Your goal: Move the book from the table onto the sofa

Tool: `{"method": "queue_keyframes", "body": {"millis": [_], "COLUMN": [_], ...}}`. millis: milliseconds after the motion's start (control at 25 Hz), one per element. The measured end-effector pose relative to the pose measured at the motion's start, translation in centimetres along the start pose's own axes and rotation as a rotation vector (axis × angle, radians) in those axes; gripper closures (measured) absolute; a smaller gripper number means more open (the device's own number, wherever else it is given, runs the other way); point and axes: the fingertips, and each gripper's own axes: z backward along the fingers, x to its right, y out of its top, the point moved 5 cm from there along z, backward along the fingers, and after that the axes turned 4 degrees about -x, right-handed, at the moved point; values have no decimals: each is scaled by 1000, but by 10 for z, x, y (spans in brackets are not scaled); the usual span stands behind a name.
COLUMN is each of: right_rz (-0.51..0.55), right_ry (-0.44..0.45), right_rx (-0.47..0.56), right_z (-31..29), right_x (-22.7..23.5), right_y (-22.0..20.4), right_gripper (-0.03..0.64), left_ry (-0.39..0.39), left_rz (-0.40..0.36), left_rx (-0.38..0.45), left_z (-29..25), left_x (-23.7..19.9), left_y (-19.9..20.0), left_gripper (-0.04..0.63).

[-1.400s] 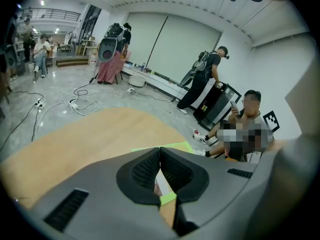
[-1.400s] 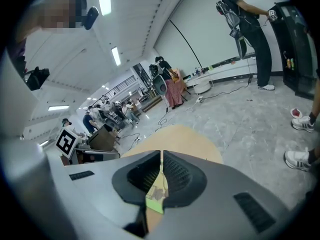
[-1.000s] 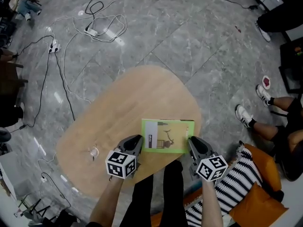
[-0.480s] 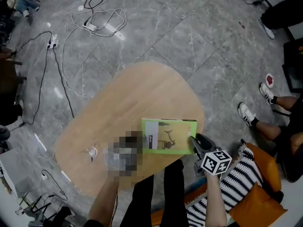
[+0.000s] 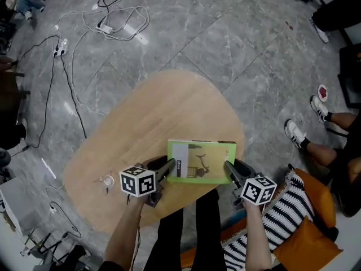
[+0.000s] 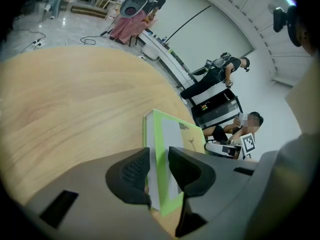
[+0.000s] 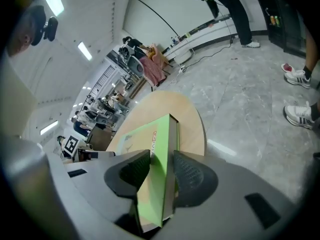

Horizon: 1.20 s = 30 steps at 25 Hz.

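Book (image 5: 201, 161) lies flat at the table's (image 5: 141, 117) near edge (orange sofa (image 5: 319, 201) off right). Left gripper (image 5: 167, 165) and right gripper (image 5: 230, 167) jaws have just been opening. They now stand wide, straddling its side edges.

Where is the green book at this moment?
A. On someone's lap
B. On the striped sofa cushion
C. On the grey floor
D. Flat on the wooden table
D: the green book lies flat on the wooden table, close to its near edge.
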Motion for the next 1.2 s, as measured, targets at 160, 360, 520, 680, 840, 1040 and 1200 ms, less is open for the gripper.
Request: {"method": "queue_keyframes", "body": {"millis": [160, 360, 520, 680, 840, 1040, 1200], "right_rz": [-3, -3, -14, -14, -5, 8, 8], "right_ry": [6, 9, 12, 20, 32, 34, 34], "right_rx": [-3, 0, 1, 5, 9, 24, 31], "right_z": [0, 1, 3, 10, 18, 28, 45], "right_x": [-1, -1, 0, -6, -15, -26, -41], "right_y": [-1, -1, -2, 5, 14, 20, 20], "right_gripper": [468, 483, 494, 497, 499, 499, 499], "left_ry": [-37, -38, -35, -40, -42, -39, -40], "left_rz": [43, 35, 70, 85, 96, 92, 80], "left_rx": [9, 0, 7, -1, 18, 35, 36], "left_z": [-1, 1, 2, 7, 18, 31, 49], "left_x": [-3, -2, -1, 5, 15, 25, 41], "left_y": [-1, -2, -5, -6, -4, -1, -1], "left_gripper": [472, 483, 499, 500, 502, 505, 506]}}
